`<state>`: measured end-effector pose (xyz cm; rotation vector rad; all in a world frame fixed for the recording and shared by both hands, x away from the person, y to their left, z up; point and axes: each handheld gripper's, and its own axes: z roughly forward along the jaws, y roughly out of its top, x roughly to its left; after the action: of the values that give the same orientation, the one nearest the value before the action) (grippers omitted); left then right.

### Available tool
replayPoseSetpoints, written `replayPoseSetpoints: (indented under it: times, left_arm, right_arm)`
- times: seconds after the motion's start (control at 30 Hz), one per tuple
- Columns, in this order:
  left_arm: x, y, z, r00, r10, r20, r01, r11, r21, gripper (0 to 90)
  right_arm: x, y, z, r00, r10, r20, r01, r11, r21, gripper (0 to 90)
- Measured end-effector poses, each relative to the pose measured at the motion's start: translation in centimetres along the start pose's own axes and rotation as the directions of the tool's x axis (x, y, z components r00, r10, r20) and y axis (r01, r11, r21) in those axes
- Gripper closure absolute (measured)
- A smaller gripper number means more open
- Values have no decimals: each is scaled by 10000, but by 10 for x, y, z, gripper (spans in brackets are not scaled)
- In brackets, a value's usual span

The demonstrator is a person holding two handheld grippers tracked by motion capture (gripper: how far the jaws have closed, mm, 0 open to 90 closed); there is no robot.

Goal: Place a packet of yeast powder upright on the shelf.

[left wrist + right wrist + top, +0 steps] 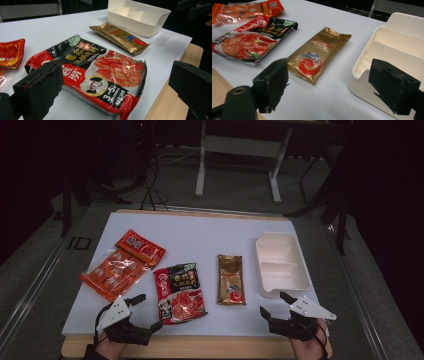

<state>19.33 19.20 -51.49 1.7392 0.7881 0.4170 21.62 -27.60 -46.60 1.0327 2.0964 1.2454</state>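
Observation:
A red and black noodle pack (180, 292) (100, 72) lies flat on the white sheet near the front. Just left of it my left gripper (149, 311) (115, 87) rests low with its jaws wide open and nothing pressed between them. To the right lies a gold packet (231, 280) (314, 57) (120, 37). Beyond that stands a white divided box (280, 265) (397, 47) (140, 17), with nothing in it. My right gripper (274, 303) (333, 85) sits at the front right, open, with one jaw close to the box's near corner.
An orange multi-pack of snacks (112, 272) and a small red packet (140, 247) (10, 52) lie at the left of the white sheet (200, 235). The wooden table edge (200, 347) runs along the front. Dark floor and a desk frame (240, 160) lie beyond.

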Motion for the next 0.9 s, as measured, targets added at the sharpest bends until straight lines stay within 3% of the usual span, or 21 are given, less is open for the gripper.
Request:
replayPoseSetpoints:
  times: [0.33,0.7,0.9]
  left_arm:
    - [-7,5,3,9995,309,71,-309,9994,-123,0]
    - [-3,5,1,9999,123,76,-121,9997,-213,0]
    - [-3,5,0,10000,39,45,-38,9997,-230,0]
  right_arm:
    - [-6,0,-7,9994,318,-125,-321,9993,-216,157]
    - [-4,3,-9,9976,666,-191,-667,9978,-22,143]
    - [1,12,-13,9985,515,-202,-511,9985,182,137]
